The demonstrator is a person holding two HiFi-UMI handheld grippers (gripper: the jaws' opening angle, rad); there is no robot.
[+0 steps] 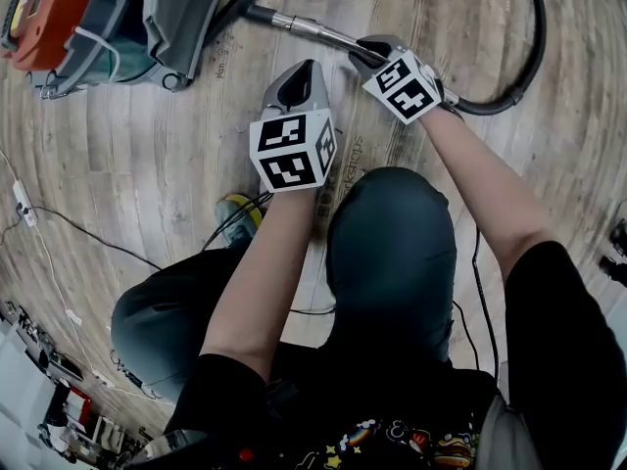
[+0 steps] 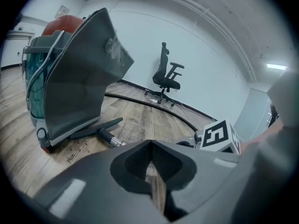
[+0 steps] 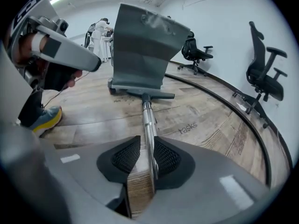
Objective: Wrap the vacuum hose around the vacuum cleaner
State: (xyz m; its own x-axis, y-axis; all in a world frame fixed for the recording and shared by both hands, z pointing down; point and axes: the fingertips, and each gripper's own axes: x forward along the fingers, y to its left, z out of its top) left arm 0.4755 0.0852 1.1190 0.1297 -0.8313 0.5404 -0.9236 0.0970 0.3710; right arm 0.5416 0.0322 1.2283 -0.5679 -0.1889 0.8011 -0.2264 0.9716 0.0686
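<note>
Pale wood planks cover the floor [image 1: 147,164]. In the head view the vacuum cleaner [image 1: 108,18], orange and grey, stands at the upper left. Its metal wand [image 1: 313,29] runs rightward along the floor to the right gripper [image 1: 364,52], and the black hose [image 1: 534,37] loops beyond it at the upper right. The left gripper [image 1: 299,74] hovers near the wand, apart from it.

In the left gripper view the left gripper [image 2: 150,146] has its jaws pressed together at the tips with nothing between them. The vacuum cleaner [image 2: 74,87] stands to the left. An office chair [image 2: 166,76] stands by the white wall.

In the right gripper view the right gripper [image 3: 147,146] pinches the metal wand [image 3: 147,120], which leads straight to the vacuum cleaner [image 3: 140,50]. A shoe [image 3: 44,118] shows at the left.
</note>
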